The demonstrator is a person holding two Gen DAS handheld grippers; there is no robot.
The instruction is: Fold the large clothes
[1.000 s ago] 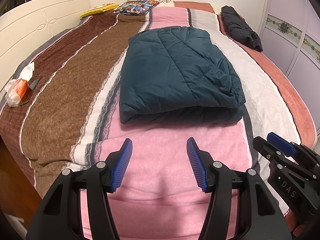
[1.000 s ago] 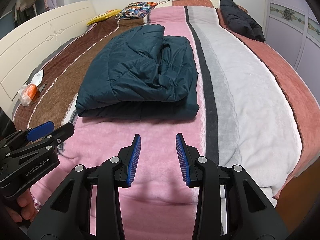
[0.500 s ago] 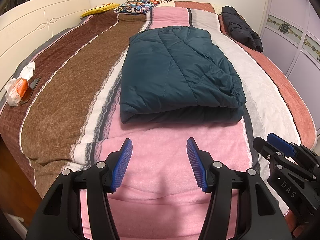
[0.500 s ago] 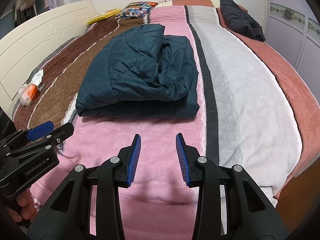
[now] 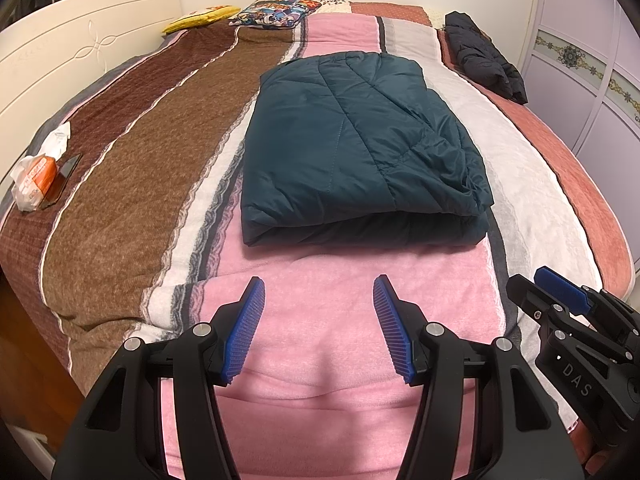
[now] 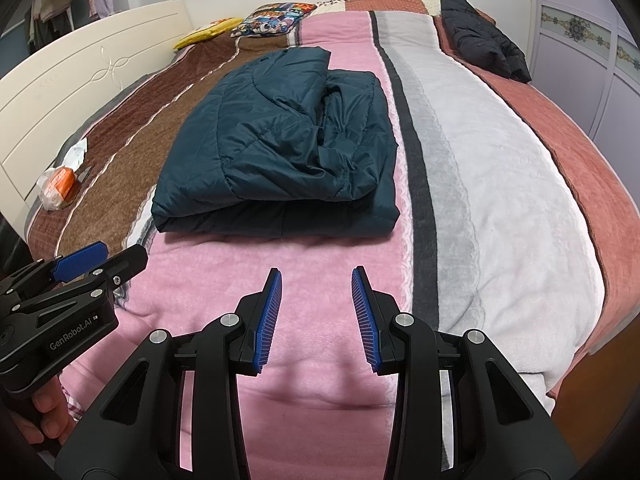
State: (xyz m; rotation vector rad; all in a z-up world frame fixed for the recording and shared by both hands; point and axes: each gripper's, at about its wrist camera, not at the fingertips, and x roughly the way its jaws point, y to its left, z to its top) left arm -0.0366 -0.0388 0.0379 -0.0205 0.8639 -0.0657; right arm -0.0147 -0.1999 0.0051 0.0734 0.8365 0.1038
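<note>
A dark teal puffer jacket (image 5: 360, 148) lies folded into a thick rectangle in the middle of the striped bed cover (image 5: 132, 184); it also shows in the right wrist view (image 6: 284, 152). My left gripper (image 5: 319, 288) is open and empty, hovering over the pink stripe short of the jacket's near edge. My right gripper (image 6: 316, 278) is open and empty, also short of the near edge, to the right of the left one. Each gripper shows at the edge of the other's view, the right one (image 5: 560, 292) and the left one (image 6: 92, 258).
A black jacket (image 5: 484, 60) lies at the far right of the bed. Pillows (image 5: 276, 12) sit at the far end. A tissue pack and phone (image 5: 40, 176) lie at the left edge by the white headboard (image 5: 72, 60). Wardrobe doors (image 5: 592, 76) stand on the right.
</note>
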